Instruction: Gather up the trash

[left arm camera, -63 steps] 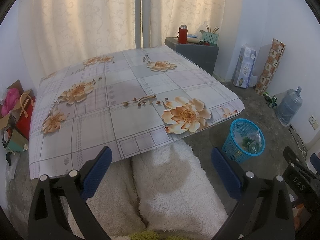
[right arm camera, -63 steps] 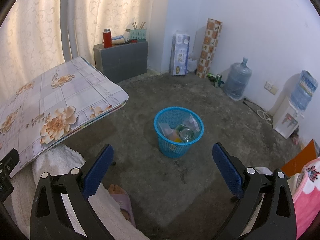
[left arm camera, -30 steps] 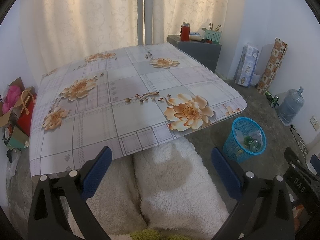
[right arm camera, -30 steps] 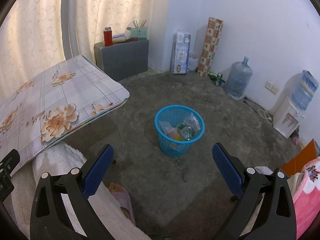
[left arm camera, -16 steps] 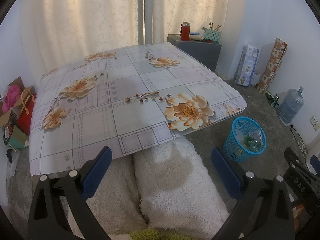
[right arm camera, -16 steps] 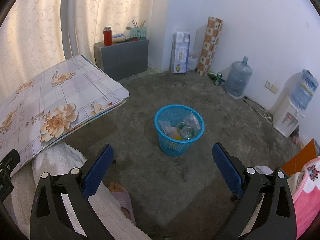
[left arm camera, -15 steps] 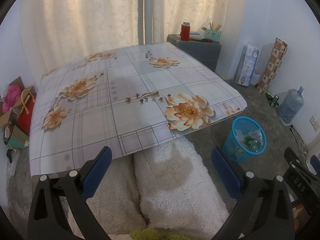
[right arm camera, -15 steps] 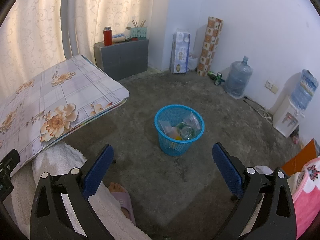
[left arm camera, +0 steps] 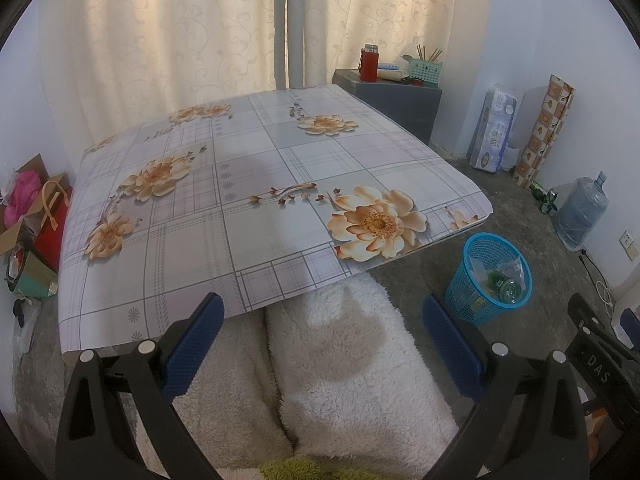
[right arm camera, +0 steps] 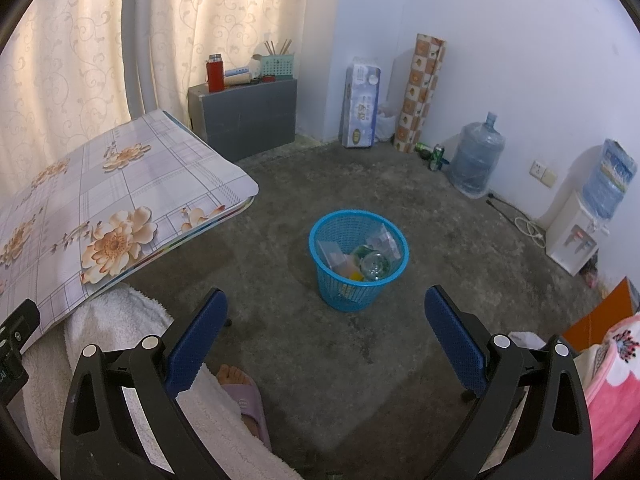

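At far left in the left wrist view, a cardboard box [left arm camera: 16,232] is sitting on the floor beside the table, holding something pink and a red bag [left arm camera: 50,220]; the rest of it is too cluttered to tell. Moving right, you're holding the left gripper [left arm camera: 318,334] over your white fleece-covered lap, jaws spread wide, nothing between the blue pads. The floral-cloth table [left arm camera: 256,208] is filling the middle. Behind it a grey cabinet [left arm camera: 390,98] is carrying a red flask [left arm camera: 369,63] and a green holder with sticks standing in it [left arm camera: 425,68]. Right of the table corner, the blue mesh trash basket [left arm camera: 490,278] is standing upright on the concrete floor, with clear plastic wrappers and a green bottle lying in it.

Over in the right wrist view, you're pointing the right gripper [right arm camera: 326,336] at the floor, jaws also wide apart and gripping nothing. The basket [right arm camera: 359,260] is sitting ahead between the fingers, well apart from them, holding clear wrappers, a round clear bottle and something yellow. Further right, a water jug [right arm camera: 476,160] is standing by the wall, then a dispenser [right arm camera: 576,236] with a bottle on top.
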The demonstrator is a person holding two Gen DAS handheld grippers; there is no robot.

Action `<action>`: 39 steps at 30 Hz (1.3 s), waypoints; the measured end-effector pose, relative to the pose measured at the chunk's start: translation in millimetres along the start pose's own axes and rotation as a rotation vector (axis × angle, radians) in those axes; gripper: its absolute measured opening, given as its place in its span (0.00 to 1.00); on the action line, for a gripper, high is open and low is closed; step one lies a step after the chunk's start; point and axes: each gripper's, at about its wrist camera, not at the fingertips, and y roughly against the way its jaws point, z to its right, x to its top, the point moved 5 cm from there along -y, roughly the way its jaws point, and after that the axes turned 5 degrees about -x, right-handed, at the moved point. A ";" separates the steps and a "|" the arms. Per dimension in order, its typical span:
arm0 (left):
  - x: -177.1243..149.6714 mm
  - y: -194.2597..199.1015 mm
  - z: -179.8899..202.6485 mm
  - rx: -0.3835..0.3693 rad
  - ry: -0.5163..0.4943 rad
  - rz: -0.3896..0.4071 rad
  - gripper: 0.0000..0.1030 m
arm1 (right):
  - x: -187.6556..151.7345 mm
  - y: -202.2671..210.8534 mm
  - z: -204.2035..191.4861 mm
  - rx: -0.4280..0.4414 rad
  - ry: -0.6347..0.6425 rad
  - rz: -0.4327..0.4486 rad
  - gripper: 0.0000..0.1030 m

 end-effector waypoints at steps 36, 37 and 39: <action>-2.5 0.4 2.0 0.001 0.001 -0.004 0.95 | 2.8 -2.5 4.1 0.007 0.006 -0.001 0.92; -2.8 0.6 2.1 0.001 0.001 -0.004 0.95 | 2.4 -1.3 4.2 0.007 0.007 -0.001 0.92; -1.7 0.0 1.5 0.001 0.001 -0.003 0.95 | 2.7 -2.3 3.7 0.007 0.006 -0.002 0.92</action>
